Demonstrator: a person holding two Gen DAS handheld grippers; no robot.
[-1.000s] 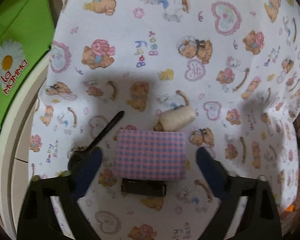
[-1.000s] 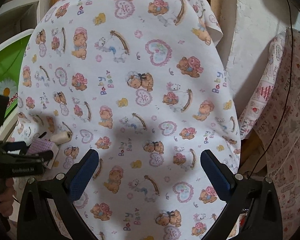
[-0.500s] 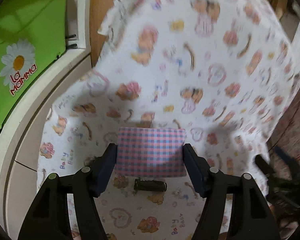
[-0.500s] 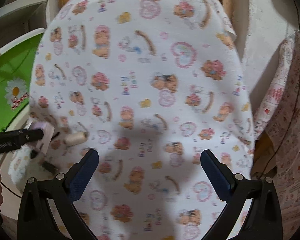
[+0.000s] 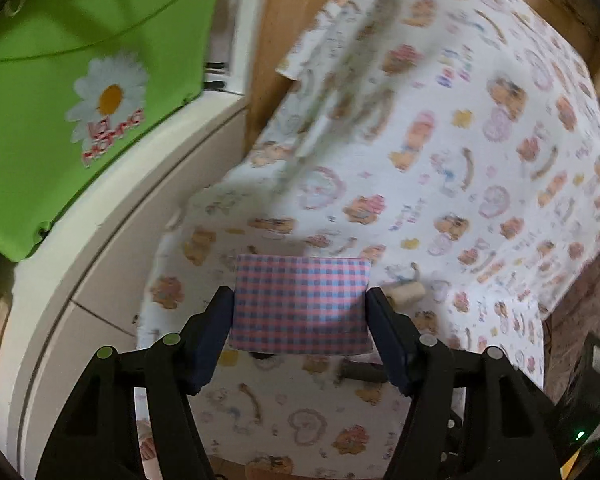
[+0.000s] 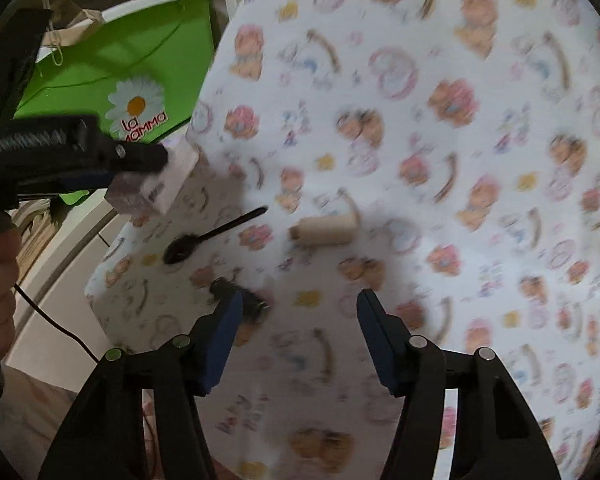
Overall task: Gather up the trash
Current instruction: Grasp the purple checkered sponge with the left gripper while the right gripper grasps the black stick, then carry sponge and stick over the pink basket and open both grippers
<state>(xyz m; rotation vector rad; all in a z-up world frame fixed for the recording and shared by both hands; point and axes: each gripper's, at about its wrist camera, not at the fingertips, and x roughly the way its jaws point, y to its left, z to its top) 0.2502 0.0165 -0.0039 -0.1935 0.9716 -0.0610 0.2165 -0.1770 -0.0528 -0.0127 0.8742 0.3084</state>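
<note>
My left gripper (image 5: pixel 300 312) is shut on a pink-and-blue checked box (image 5: pixel 300 304) and holds it lifted above the teddy-bear tablecloth (image 5: pixel 460 160). The right wrist view shows the same box (image 6: pixel 155 184) in the left gripper's fingers, near the green bin (image 6: pixel 119 72). My right gripper (image 6: pixel 300 328) is open and empty above the cloth. On the cloth lie a cream thread spool (image 6: pixel 324 230), a black plastic spoon (image 6: pixel 207 240) and a small dark cylinder (image 6: pixel 251 300) just beyond the right gripper's left finger. The spool (image 5: pixel 404 294) and dark cylinder (image 5: pixel 360 374) also show in the left wrist view.
A green bin with a daisy logo (image 5: pixel 79 100) stands left of the table on a white rounded surface (image 5: pixel 99 260). A black cable (image 6: pixel 59 328) hangs at the table's left corner. A wooden board (image 5: pixel 267 60) rises behind the cloth.
My left gripper closed on the checked box and lifted it off the cloth toward the green bin. My right gripper swung left toward the spool, spoon and dark cylinder and narrowed somewhat.
</note>
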